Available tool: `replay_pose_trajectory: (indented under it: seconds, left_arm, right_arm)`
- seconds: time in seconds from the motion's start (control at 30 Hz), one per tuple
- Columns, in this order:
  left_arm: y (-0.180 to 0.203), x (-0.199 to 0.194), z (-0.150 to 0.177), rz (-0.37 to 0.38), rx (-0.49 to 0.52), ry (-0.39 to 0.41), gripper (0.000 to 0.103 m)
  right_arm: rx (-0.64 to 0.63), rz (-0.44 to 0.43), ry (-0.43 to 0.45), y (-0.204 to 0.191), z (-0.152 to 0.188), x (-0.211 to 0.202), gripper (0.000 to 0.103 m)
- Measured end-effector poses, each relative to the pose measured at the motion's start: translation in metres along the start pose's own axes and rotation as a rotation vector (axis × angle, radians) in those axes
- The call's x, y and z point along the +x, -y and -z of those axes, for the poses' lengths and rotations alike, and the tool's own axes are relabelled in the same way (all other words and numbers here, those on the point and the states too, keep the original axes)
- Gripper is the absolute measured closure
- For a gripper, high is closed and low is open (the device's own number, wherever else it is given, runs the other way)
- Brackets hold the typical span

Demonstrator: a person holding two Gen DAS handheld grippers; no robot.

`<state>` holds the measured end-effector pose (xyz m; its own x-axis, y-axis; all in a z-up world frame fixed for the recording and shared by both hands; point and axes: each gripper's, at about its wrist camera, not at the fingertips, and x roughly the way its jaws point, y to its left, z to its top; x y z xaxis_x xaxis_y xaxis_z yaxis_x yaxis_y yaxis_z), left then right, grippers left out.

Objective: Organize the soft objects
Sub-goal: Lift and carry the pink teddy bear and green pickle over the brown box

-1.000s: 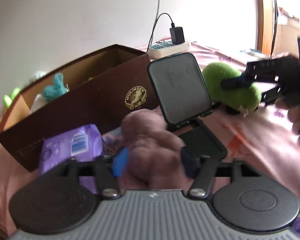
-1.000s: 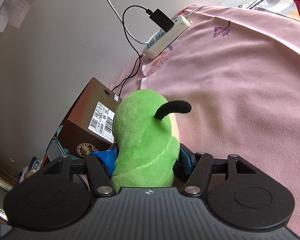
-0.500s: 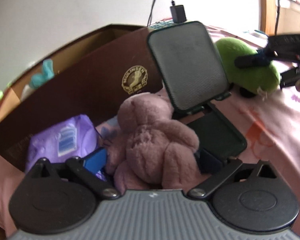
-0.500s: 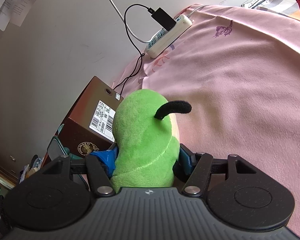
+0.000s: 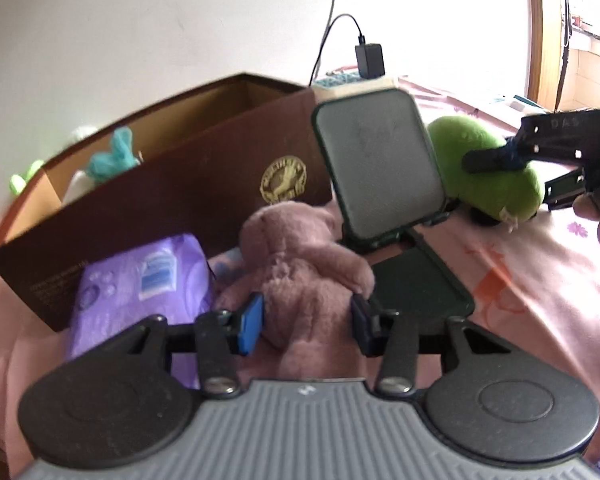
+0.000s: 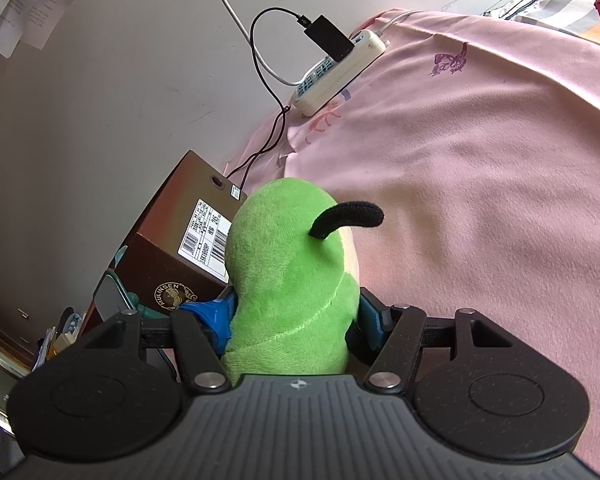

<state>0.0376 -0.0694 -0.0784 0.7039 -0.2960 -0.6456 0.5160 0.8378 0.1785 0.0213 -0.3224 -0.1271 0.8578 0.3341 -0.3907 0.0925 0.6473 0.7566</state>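
Observation:
A dusty-pink plush bear [image 5: 300,256] sits on the pink sheet in front of the open brown shoe box [image 5: 204,168]. My left gripper [image 5: 306,322] has the bear's lower body between its jaws. The jaws are closing, and both pads touch its flanks. A green plush toy [image 6: 288,272] with a black stalk is held in my right gripper [image 6: 296,320], which is shut on its lower half. In the left wrist view the same green plush toy [image 5: 472,152] hangs at the right, just above the sheet. A teal plush [image 5: 112,158] lies inside the box.
A purple soft pack [image 5: 140,284] lies left of the bear. A dark green hinged case [image 5: 376,168] stands open between the bear and the green toy. A white power strip [image 6: 336,72] with a black charger lies by the wall. Beyond it is bare pink sheet [image 6: 500,168].
The left jaws spread wide and let go of the bear, then closed on it again lower down. The right gripper and the green toy have not moved.

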Motion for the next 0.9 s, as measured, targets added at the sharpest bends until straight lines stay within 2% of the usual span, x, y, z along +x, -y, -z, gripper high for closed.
replay_pose_trajectory:
  seconds: [0.23,0.37,0.57,0.67,0.9]
  left_arm:
    - [-0.01,-0.008,0.001,0.023,-0.085,0.006,0.057]
    - [-0.02,-0.027,0.0,0.059,-0.158,0.026,0.057]
    - [-0.022,-0.068,0.005,0.082,-0.22,0.069,0.057]
    - [-0.025,-0.093,0.004,0.081,-0.235,0.108,0.057]
    - [-0.038,-0.135,-0.012,0.064,-0.257,0.222,0.057]
  right_arm:
    - [0.029,-0.005,-0.015,-0.001,0.0,-0.002,0.061]
    - [0.107,-0.081,0.006,0.003,0.0,-0.009,0.062]
    - [0.187,-0.113,0.041,0.01,-0.001,-0.026,0.062]
    - [0.17,-0.117,0.056,0.002,-0.005,-0.038,0.062]
    - [0.074,-0.204,0.112,-0.037,-0.019,-0.063,0.062]
